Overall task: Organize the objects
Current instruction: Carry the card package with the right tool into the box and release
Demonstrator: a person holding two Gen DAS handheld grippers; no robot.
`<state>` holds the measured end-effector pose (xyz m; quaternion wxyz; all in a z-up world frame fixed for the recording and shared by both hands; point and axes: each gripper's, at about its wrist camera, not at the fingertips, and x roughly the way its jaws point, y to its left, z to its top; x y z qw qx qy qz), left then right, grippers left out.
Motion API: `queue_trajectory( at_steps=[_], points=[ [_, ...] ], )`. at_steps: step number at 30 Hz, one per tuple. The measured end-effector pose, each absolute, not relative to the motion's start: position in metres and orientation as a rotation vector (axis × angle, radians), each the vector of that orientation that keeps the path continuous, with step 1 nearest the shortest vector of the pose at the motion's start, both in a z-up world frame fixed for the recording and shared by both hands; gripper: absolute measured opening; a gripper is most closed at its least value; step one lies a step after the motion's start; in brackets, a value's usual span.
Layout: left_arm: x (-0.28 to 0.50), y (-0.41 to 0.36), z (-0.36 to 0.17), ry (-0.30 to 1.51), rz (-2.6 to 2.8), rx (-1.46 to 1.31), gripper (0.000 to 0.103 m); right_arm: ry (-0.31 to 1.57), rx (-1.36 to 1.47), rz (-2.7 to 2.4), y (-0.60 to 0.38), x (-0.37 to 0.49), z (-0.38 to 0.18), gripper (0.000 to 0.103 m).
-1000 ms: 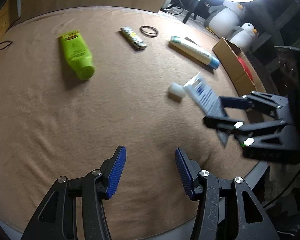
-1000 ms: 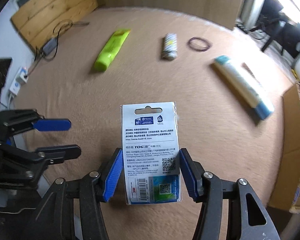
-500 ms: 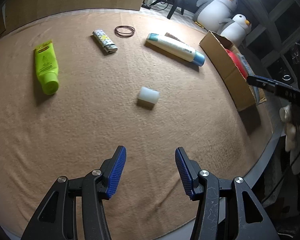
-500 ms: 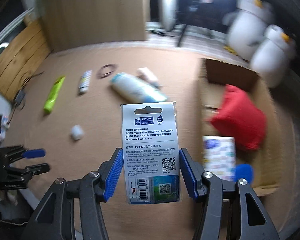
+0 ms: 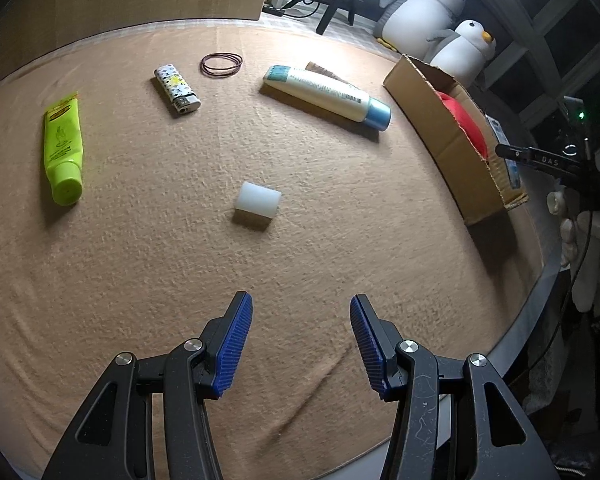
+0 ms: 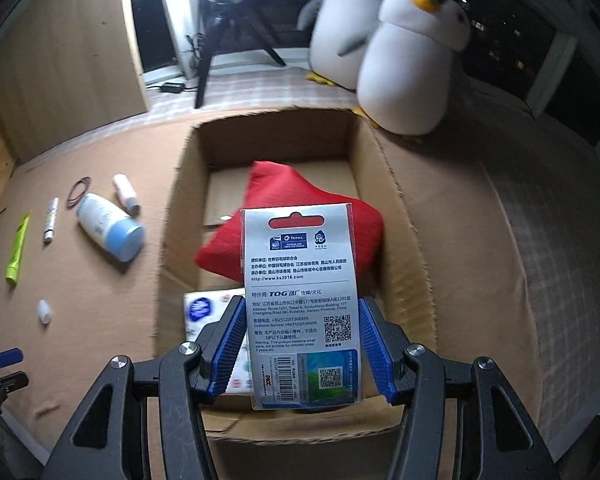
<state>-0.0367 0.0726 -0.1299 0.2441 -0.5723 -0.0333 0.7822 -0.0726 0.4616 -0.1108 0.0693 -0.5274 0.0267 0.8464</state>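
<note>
While right claw (image 6: 302, 344) clamps one card (image 6: 300, 304) over box (image 6: 404, 240) | left claw (image 5: 301, 344) apart, one white cap (image 5: 259, 200) ahead | two penguins (image 6: 404, 64) beyond

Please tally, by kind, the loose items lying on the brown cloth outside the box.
Tubes: 2, green tube and white tube
Lighter: 1
Hair-tie loops: 1 bunch
Small white cylinder: 1
Small pinkish bottle: 1
Total: 6
</note>
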Motion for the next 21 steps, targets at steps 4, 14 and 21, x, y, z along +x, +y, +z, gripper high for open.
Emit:
queue_trajectory(
  at_steps=[4,14,21],
  points=[
    [-0.037,0.073,-0.130,-0.086,2.133,-1.563,0.055,0.099,-1.592,2.536,0.468,-0.071,-0.114,0.052],
    [-0.039,0.076,-0.129,-0.067,2.124,-1.558,0.055,0.062,-1.585,2.539,0.467,-0.071,-0.112,0.062],
    [-0.042,0.074,-0.130,-0.073,2.133,-1.560,0.055,0.085,-1.583,2.580,0.456,-0.073,-0.106,0.062]
  ],
)
